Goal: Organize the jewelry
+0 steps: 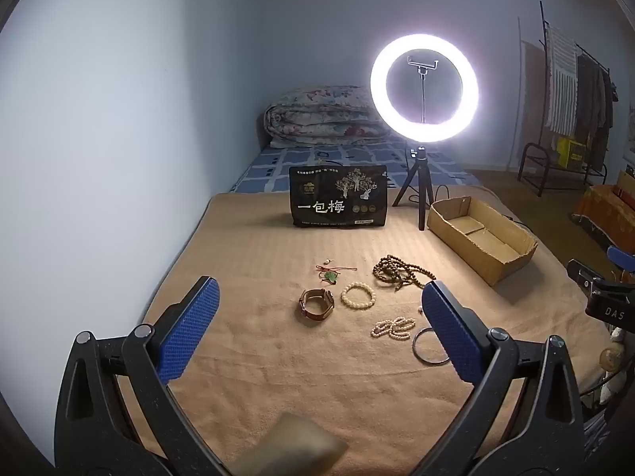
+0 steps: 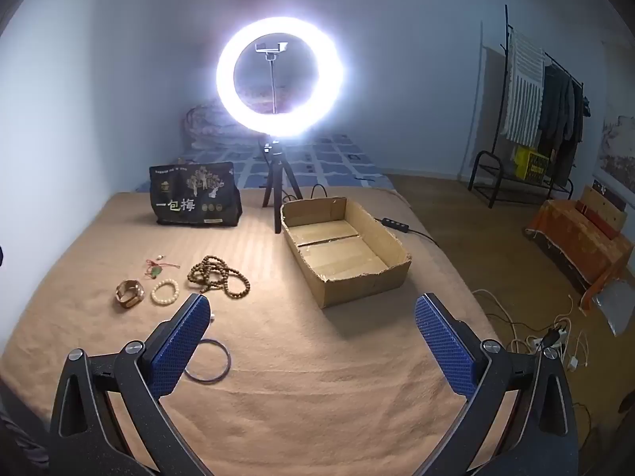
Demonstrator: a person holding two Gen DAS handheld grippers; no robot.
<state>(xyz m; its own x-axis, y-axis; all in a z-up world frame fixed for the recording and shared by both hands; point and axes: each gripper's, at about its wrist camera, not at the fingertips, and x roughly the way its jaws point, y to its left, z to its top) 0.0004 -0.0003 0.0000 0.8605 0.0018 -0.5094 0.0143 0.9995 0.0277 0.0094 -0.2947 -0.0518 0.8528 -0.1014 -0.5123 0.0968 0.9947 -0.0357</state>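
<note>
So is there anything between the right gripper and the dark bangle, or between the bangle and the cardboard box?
Nothing visible blocks either path. The right gripper is open above the blanket, with the dark bangle lying flat beside its left finger. From there to the cardboard box is only bare blanket; the brown bead strand lies off to the left.

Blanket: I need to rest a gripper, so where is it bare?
Bare: the near blanket, from the metal ring to the cardboard box, and the box floor. Crowded: around the watch, cream bracelet and brown beads.
</note>
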